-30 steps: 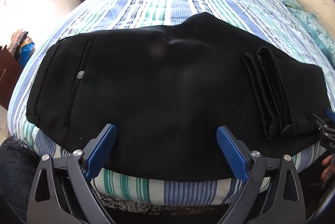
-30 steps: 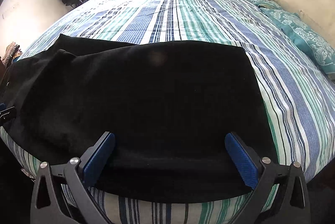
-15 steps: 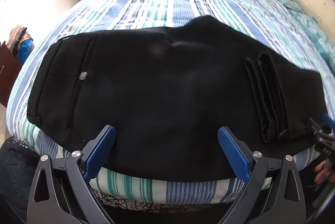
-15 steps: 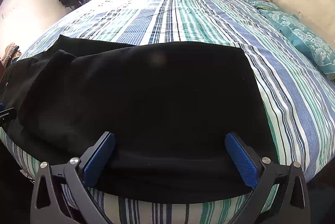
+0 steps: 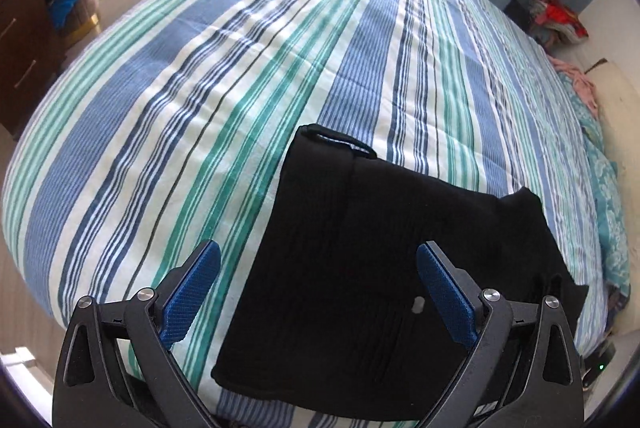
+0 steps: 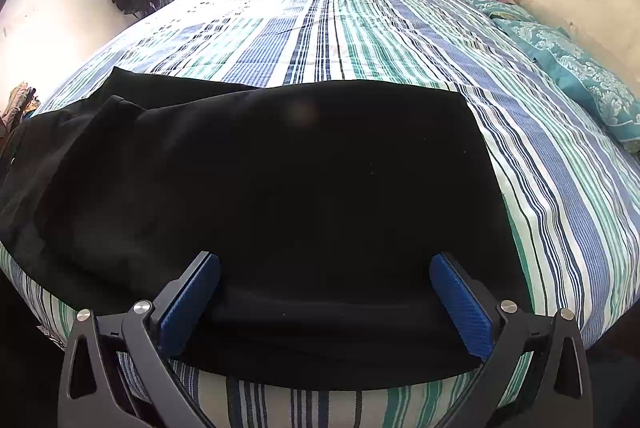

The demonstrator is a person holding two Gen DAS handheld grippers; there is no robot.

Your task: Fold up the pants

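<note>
The black fabric pants (image 6: 260,188) lie flat along the near edge of the blue-and-green striped bedspread (image 6: 360,28), within easy reach, left gripper (image 5: 318,292) and right gripper (image 6: 324,302) both spread wide, empty, seemingly poised for 1 more fold.

The left wrist view is taken from above the bed's (image 5: 240,108) near edge, angled down and across the striped cover toward the far curtain. The right wrist view is set lower and close — level along the bed toward the curtain and pillows. The black pants (image 5: 380,268) (image 6: 280,188) are shared by both — as is the bed.
</note>
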